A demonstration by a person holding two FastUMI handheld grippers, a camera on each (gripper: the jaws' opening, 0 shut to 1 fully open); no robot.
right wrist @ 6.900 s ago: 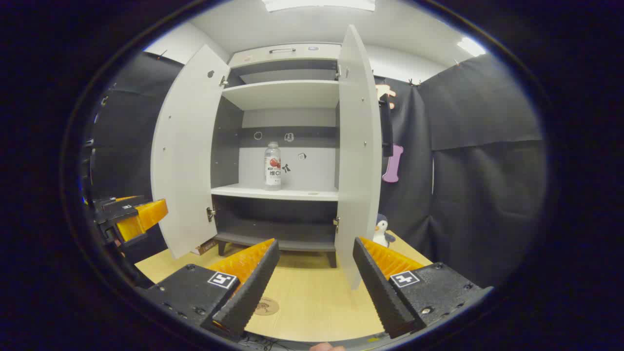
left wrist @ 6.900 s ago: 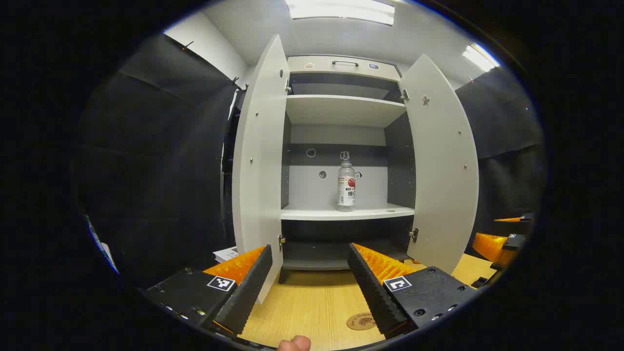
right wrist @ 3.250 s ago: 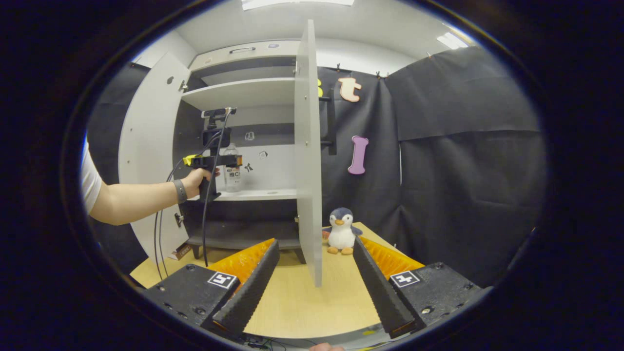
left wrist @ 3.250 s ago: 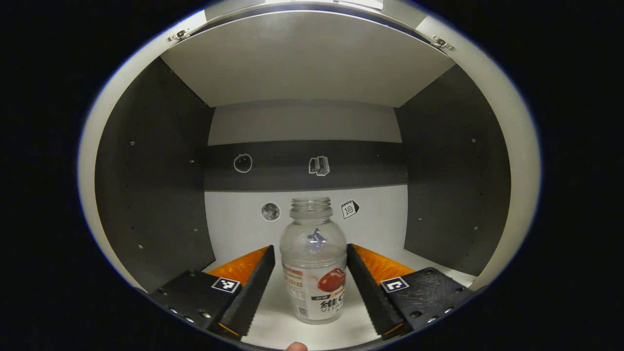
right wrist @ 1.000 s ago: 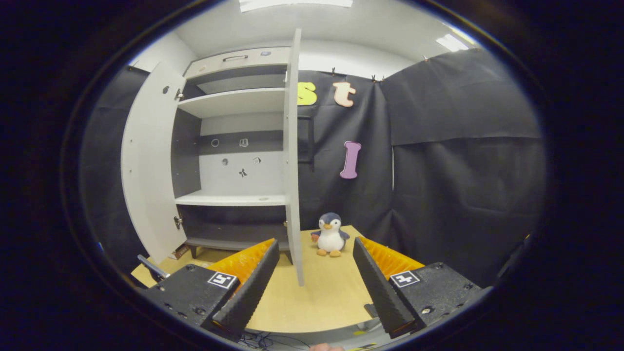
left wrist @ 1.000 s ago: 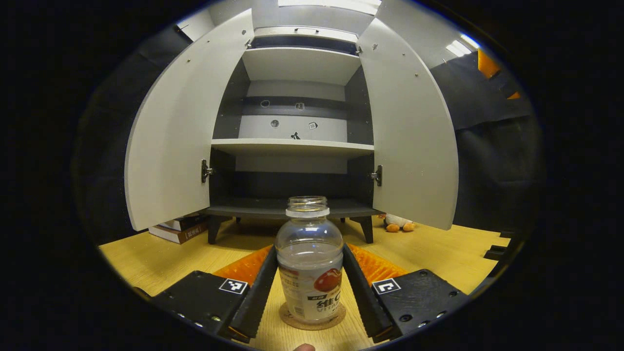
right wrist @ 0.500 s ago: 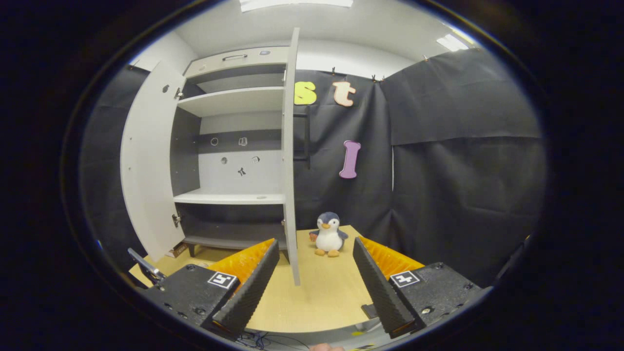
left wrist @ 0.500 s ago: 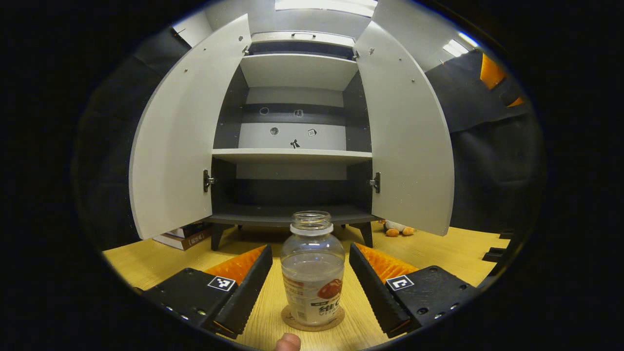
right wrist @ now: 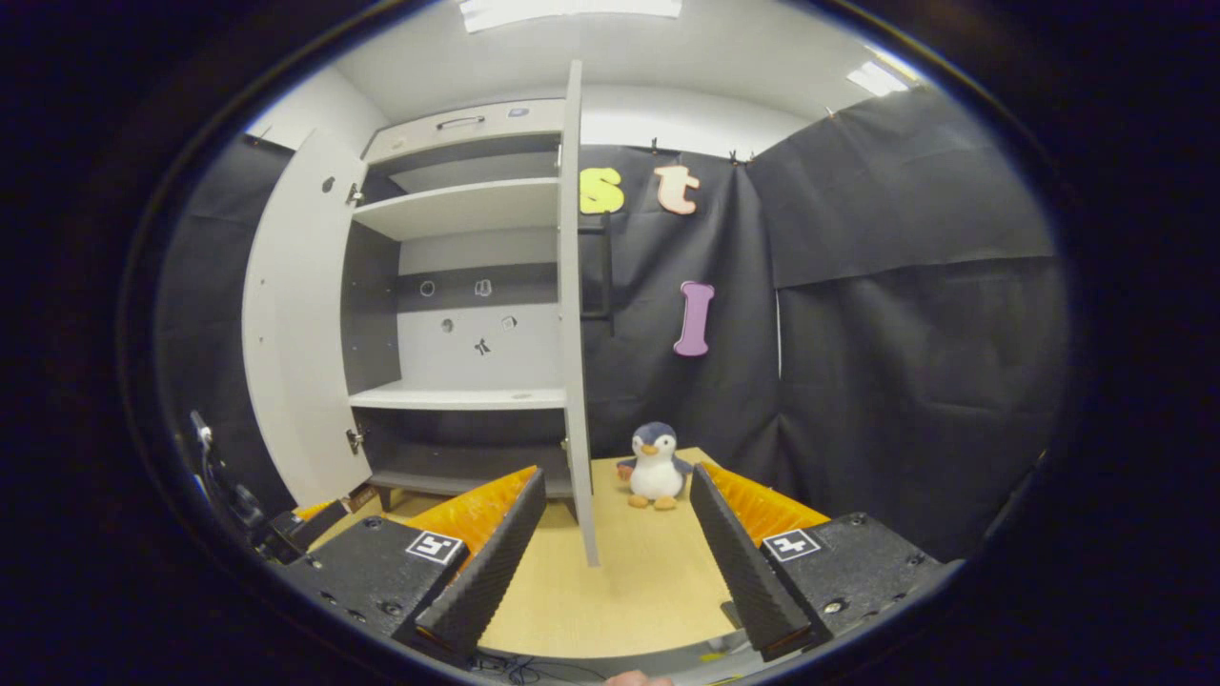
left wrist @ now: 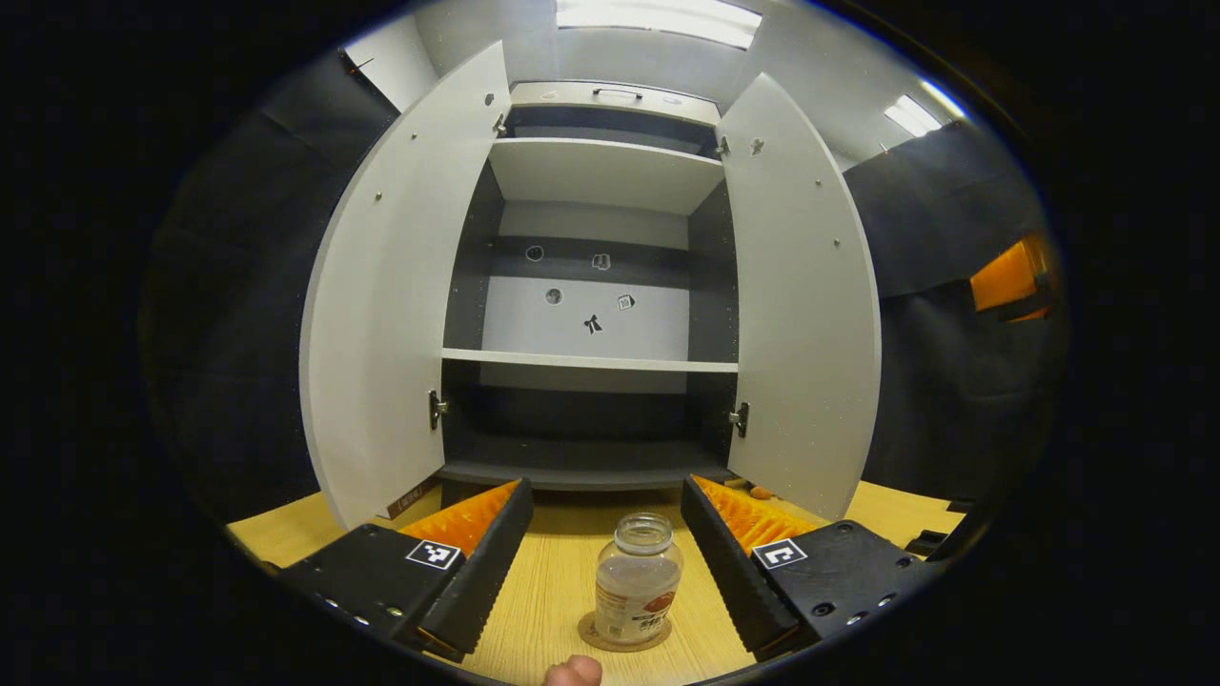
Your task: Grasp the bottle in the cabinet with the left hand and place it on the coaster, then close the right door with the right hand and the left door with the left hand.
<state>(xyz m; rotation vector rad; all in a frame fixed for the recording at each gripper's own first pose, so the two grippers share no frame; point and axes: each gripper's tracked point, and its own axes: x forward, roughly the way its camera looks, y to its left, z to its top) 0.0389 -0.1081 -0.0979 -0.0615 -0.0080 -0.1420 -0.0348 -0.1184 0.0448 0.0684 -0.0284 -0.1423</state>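
Left gripper view is showing your left gripper [left wrist: 602, 562] standing with its jaws spread wide and gripping nothing; the bottle [left wrist: 638, 592] is sitting upright on the coaster [left wrist: 589, 635] at 6 o'clock, low between the fingers and touching neither. Beyond it the wooden table [left wrist: 286, 529] is running back to the cabinet [left wrist: 591, 286], whose left door [left wrist: 391, 305] at 9 o'clock and right door [left wrist: 801, 314] at 3 o'clock are both hanging open, with the middle shelf [left wrist: 589, 361] lying bare at the centre. Right gripper view is showing your right gripper [right wrist: 610, 553] with its jaws likewise wide apart and holding nothing. The free edge of the right door [right wrist: 575, 314] is standing edge-on just past the gap between your fingers, near 12 o'clock, and a toy penguin [right wrist: 656, 467] is sitting on the table [right wrist: 629, 591] a little farther back, just right of that door.
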